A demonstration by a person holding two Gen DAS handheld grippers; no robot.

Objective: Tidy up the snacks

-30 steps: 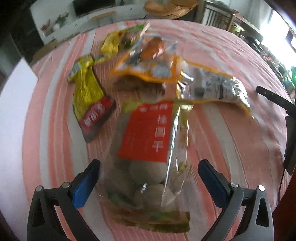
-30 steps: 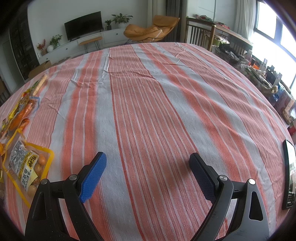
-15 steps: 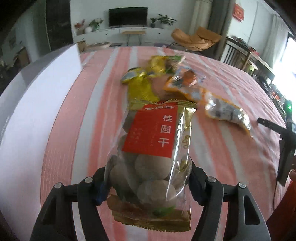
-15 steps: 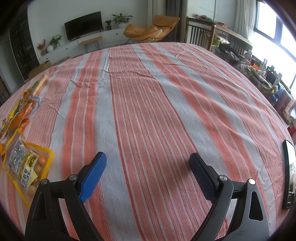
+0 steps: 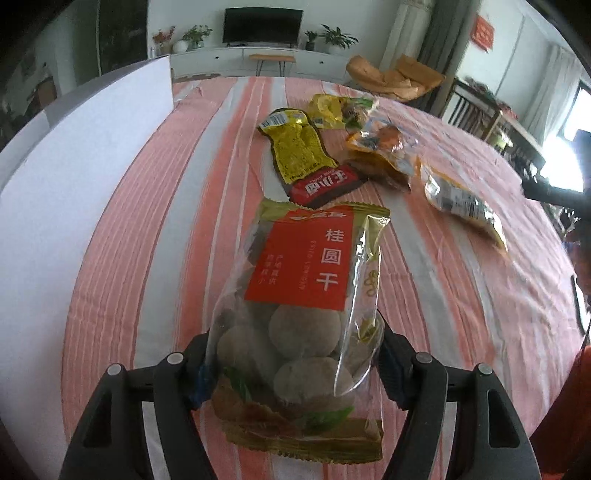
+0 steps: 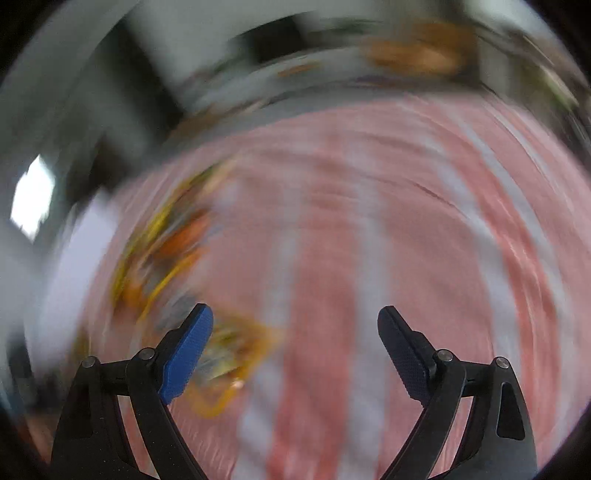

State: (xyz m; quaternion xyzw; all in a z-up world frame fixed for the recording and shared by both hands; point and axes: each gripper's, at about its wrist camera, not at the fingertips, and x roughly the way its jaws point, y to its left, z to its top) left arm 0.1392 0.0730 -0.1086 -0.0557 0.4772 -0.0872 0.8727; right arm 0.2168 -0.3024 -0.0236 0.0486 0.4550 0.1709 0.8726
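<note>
Beyond striped tablecloth [image 5: 155,206], television [image 5: 263,26].

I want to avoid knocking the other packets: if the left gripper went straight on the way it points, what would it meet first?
Probably the red-and-yellow packet, lying just beyond the longan bag that the left gripper holds; depth is unclear, so it might pass above.

Glossy clear plastic snack bag [image 5: 299,306] (gold foil edges), matt woven striped tablecloth [image 5: 147,229]
</note>
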